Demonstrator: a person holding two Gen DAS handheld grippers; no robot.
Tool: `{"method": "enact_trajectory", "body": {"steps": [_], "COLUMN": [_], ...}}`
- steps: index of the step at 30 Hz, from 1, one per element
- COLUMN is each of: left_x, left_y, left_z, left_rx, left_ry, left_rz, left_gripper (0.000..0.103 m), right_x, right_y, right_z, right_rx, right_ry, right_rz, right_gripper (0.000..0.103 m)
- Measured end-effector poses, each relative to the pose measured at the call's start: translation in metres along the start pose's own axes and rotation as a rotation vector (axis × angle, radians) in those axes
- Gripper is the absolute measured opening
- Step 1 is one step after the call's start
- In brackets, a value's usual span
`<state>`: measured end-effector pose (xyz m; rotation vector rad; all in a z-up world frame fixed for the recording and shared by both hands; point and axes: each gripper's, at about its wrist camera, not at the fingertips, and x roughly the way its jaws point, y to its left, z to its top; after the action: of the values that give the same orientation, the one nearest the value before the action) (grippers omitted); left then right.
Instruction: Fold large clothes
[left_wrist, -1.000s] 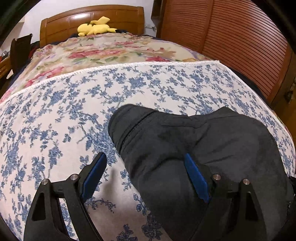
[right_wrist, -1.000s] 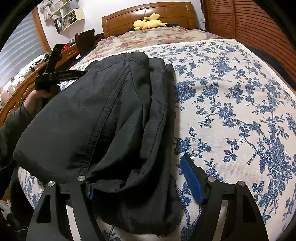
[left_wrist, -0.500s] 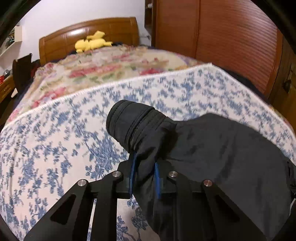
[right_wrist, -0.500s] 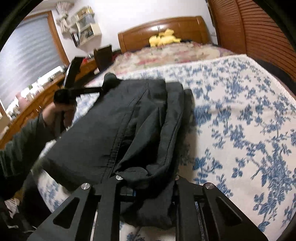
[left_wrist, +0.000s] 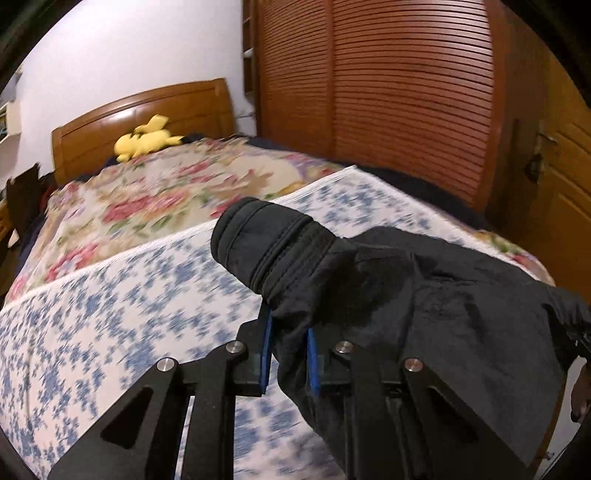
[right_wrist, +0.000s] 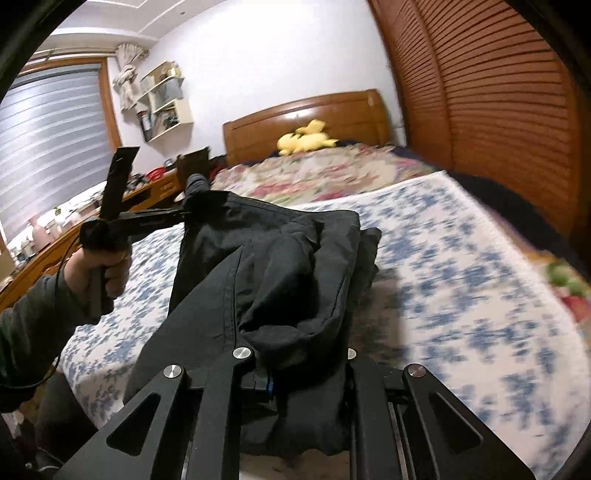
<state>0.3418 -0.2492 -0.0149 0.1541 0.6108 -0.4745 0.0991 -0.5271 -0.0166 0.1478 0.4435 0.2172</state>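
**foldnoob:** So what have you actually got hold of?

**me:** Nearest thing first. My left gripper (left_wrist: 288, 354) is clamped on a bunched fold of the black garment (left_wrist: 424, 314). The blue pads (left_wrist: 266, 354) are squeezing cloth from both sides, and a ribbed cuff (left_wrist: 269, 251) pokes out just past the tips toward 12 o'clock. The jaws just finished closing with the fabric in between. The rest of the cloth trails off toward 3 o'clock.

**foldnoob:** And the other hand?

**me:** My right gripper (right_wrist: 306, 380) is the same story, closed tight on another wad of the black garment (right_wrist: 280, 280). Its pads are mostly buried in fabric, with only a sliver of blue showing. From that camera the cloth stretches from the jaws toward 11 o'clock, where my left hand (right_wrist: 99, 273) holds the other gripper, pinching the far end.

**foldnoob:** Where's it all sitting?

**me:** It's over the blue-flowered bedspread (left_wrist: 110, 314), partly lifted between the two grips. Beyond that is a pink floral blanket (left_wrist: 155, 199), then a yellow plush toy (left_wrist: 144, 142) against the wooden headboard (left_wrist: 147, 107). There are slatted wardrobe doors (left_wrist: 388, 92) at 1 o'clock.
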Motion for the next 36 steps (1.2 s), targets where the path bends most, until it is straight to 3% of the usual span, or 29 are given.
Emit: {"method": "enact_trajectory", "body": {"steps": [13, 21, 28, 32, 34, 36], "left_x": [0.031, 0.059, 0.065, 0.055, 0.047, 0.037], "left_y": [-0.156, -0.229, -0.256, -0.251, -0.244, -0.236], "left_z": [0.061, 0.072, 0.072, 0.067, 0.066, 0.063], "left_rx": [0.086, 0.137, 0.199, 0.219, 0.217, 0.207], "left_ry": [-0.076, -0.046, -0.018, -0.007, -0.025, -0.041], "left_rz": [-0.199, -0.303, -0.284, -0.257, -0.262, -0.276], "left_gripper": [0.016, 0.016, 0.018, 0.022, 0.032, 0.048], "right_x": [-0.121, -0.163, -0.161, -0.163, -0.164, -0.162], "right_y": [-0.090, -0.112, -0.120, -0.114, -0.111, -0.098], "right_z": [0.005, -0.018, -0.036, -0.027, -0.011, -0.006], "right_rx": [0.021, 0.075, 0.171, 0.176, 0.148, 0.133], "right_ry": [-0.076, -0.064, 0.012, 0.043, 0.029, 0.008], "right_rz": [-0.310, -0.492, -0.556, -0.654, -0.738, -0.745], "right_gripper": [0.014, 0.014, 0.020, 0.037, 0.045, 0.048]}}
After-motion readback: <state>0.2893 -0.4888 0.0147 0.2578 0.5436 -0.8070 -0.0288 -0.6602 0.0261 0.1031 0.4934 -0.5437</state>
